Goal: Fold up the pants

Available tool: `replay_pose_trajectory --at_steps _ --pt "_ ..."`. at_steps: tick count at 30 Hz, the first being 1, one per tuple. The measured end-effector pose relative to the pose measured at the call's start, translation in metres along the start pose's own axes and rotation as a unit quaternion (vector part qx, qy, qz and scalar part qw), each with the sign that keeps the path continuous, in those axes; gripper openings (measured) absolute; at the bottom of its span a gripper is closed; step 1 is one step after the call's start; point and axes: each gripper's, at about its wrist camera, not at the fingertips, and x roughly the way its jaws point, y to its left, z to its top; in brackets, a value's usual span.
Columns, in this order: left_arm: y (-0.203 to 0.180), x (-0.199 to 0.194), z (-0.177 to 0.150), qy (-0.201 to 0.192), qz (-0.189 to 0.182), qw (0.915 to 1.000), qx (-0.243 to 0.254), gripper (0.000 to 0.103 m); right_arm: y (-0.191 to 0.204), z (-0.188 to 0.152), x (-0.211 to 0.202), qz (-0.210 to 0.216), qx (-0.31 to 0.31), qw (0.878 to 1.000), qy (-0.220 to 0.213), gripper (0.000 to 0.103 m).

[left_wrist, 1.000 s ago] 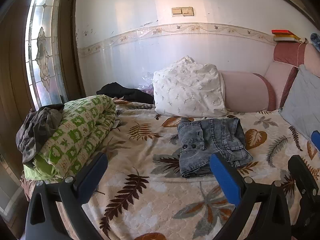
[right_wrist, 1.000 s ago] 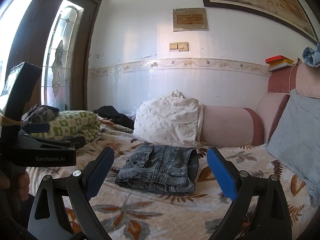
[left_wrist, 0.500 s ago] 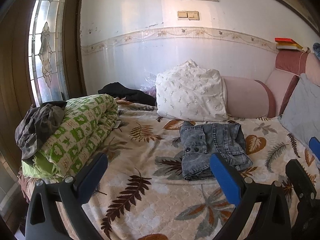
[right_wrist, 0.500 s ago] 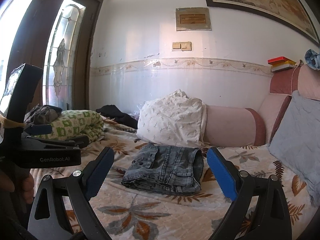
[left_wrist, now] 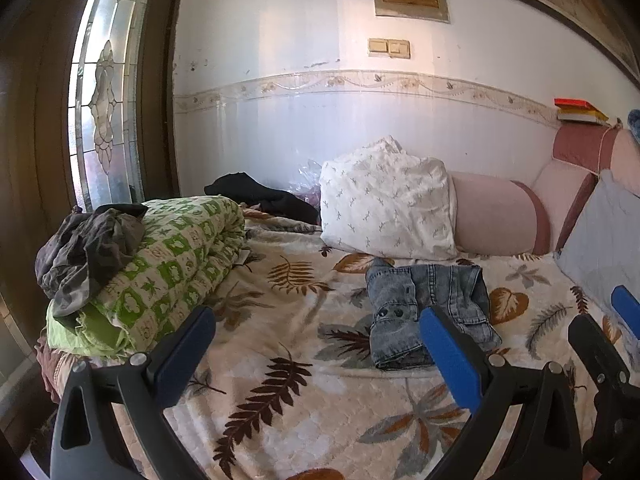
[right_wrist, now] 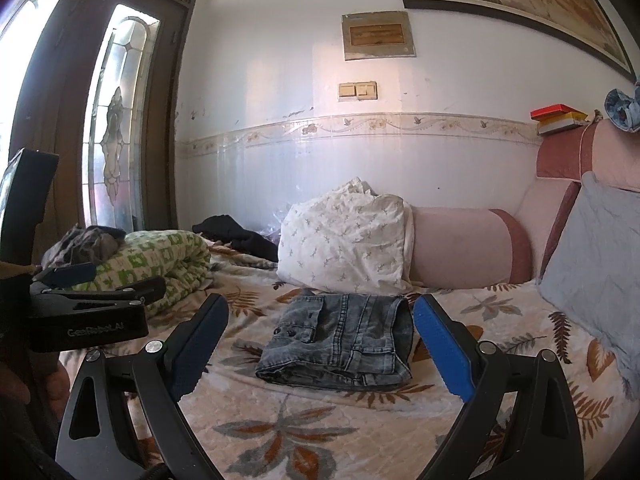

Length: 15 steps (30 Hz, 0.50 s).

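Grey denim pants (left_wrist: 424, 304) lie folded into a compact stack on the leaf-patterned bedspread (left_wrist: 288, 320), in front of a white pillow. They also show in the right wrist view (right_wrist: 344, 340). My left gripper (left_wrist: 316, 340) is open and empty, held back from the pants, to their left. My right gripper (right_wrist: 320, 340) is open and empty, in front of the pants and apart from them. The right gripper's finger shows at the right edge of the left wrist view (left_wrist: 600, 344). The left gripper shows at the left of the right wrist view (right_wrist: 92, 300).
A rolled green-patterned quilt (left_wrist: 160, 272) with dark clothes (left_wrist: 88, 244) on it lies at the bed's left edge. A white pillow (left_wrist: 388, 200), a pink bolster (left_wrist: 496, 216) and a grey cushion (left_wrist: 604, 240) line the back and right. A black garment (left_wrist: 260, 196) lies by the wall.
Both grippers have drawn back and tilted up slightly, so the pants sit a little farther away. The pants have not moved. Both grippers stayed open.
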Motion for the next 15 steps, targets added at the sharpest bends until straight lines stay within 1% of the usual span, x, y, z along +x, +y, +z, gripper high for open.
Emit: replay_pose_trajectory --at_steps 15 --pt "0.018 -0.014 0.003 -0.010 0.012 0.9998 -0.015 0.103 0.022 0.012 -0.011 0.014 -0.018 1.000 -0.010 0.095"
